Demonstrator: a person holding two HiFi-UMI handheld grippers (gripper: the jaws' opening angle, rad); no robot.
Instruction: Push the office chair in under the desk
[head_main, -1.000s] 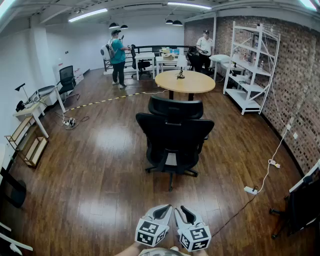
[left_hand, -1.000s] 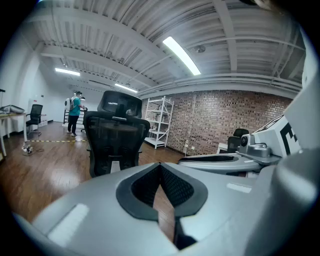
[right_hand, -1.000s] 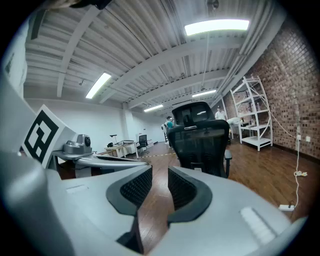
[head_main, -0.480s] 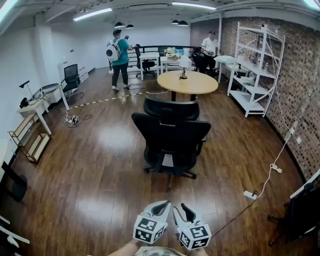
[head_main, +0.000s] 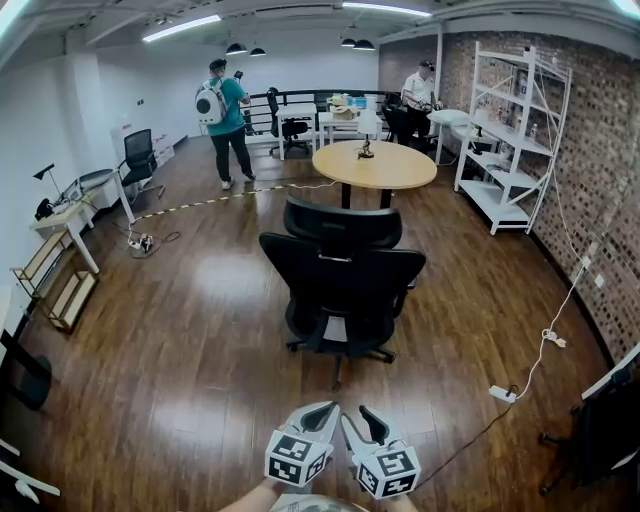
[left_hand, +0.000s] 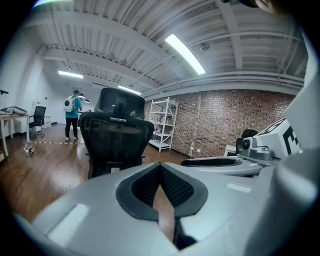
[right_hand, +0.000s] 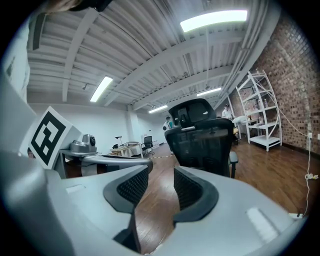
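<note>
A black office chair (head_main: 342, 282) stands on the wooden floor in the head view, its back toward me, short of a round wooden table (head_main: 373, 164). Both gripper views show it ahead: the chair (left_hand: 115, 137) left of centre in one, the chair (right_hand: 202, 141) right of centre in the other. At the head view's bottom edge, well short of the chair, my left gripper (head_main: 322, 417) and right gripper (head_main: 366, 421) are side by side. The left gripper (left_hand: 160, 167) is shut and empty. The right gripper (right_hand: 161, 182) has its jaws opening with nothing between them.
A white shelf rack (head_main: 510, 130) lines the brick wall at right. A power strip and cable (head_main: 502, 393) lie on the floor right of the chair. Small desks (head_main: 62, 220) stand at left. One person (head_main: 225, 120) walks at the back; another (head_main: 419, 92) stands by far tables.
The view has drawn slightly nearer the chair and shifted. The person with the backpack has walked left. The right gripper's jaws have spread a little.
</note>
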